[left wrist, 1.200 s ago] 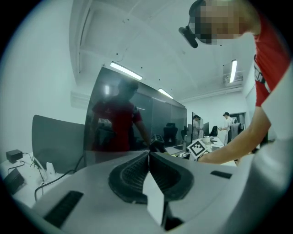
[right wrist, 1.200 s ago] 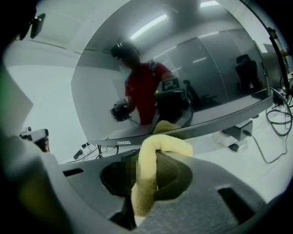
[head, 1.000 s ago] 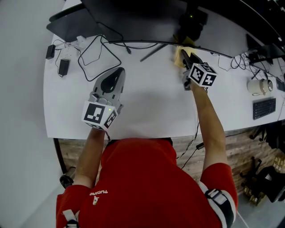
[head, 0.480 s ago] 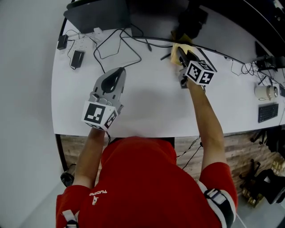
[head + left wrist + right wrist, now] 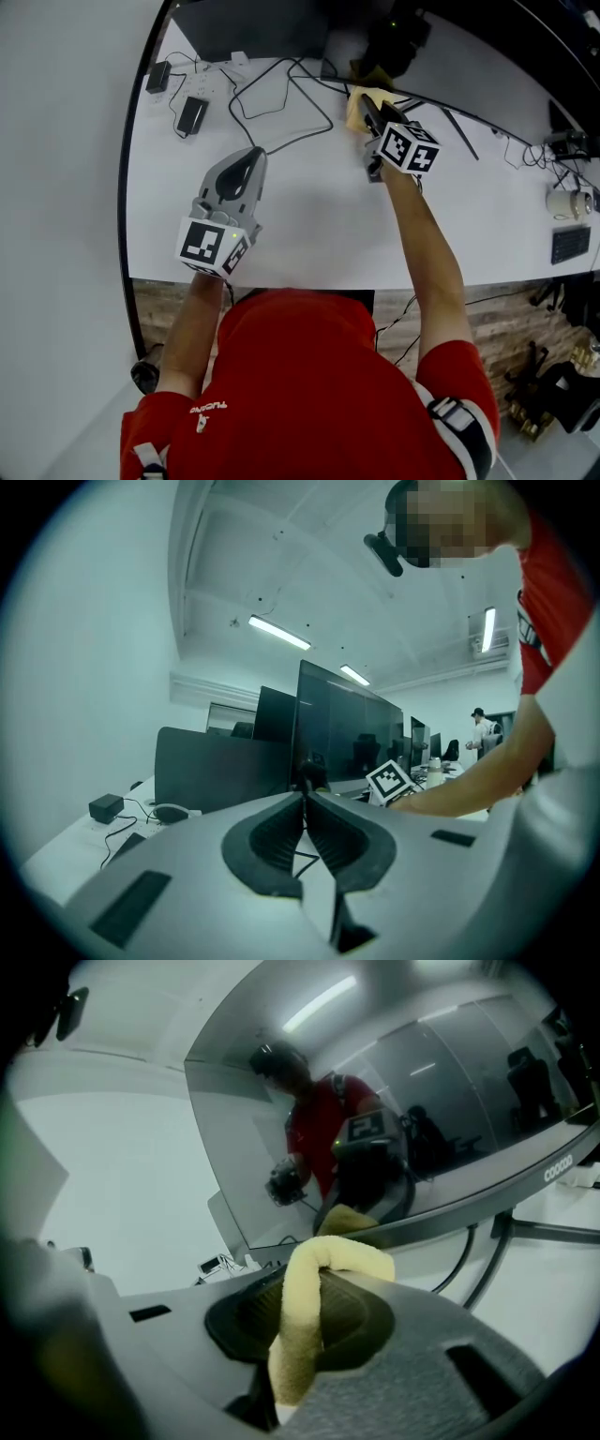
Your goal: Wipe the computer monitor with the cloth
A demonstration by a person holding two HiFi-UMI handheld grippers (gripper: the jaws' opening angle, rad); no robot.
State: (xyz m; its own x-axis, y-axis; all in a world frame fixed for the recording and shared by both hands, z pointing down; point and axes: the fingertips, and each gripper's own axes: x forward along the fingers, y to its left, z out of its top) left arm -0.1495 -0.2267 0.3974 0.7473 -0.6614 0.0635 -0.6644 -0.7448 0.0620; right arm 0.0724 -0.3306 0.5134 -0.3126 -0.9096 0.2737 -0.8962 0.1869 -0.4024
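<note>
Furthest left, beyond the left tongs (image 5: 248, 153), a black power adapter (image 5: 194, 114) lies on the white bench (image 5: 309, 225). Loops of black cable (image 5: 281, 94) run from it across the bench ahead of those tongs. The left tongs are held low over the bench, well apart from the right tongs. In the left gripper view their jaws are pressed together along their length with nothing between them (image 5: 303, 803). A dark panel (image 5: 216, 771) stands ahead of them to the left.

To the right, the right tongs (image 5: 367, 105) reach forward on an outstretched arm. Their jaws are clamped on a folded yellow cloth (image 5: 309, 1283), which loops up over the tips. Straight ahead of these tongs stands the computer monitor (image 5: 441, 1110), its dark screen mirroring the person, the tongs and the cloth. The cloth (image 5: 357, 105) sits at the screen's lower edge, but whether it is touching cannot be made out. Far to the right of the right tongs, a white mug (image 5: 567, 202) and a keyboard (image 5: 570, 244) lie on another surface.
</note>
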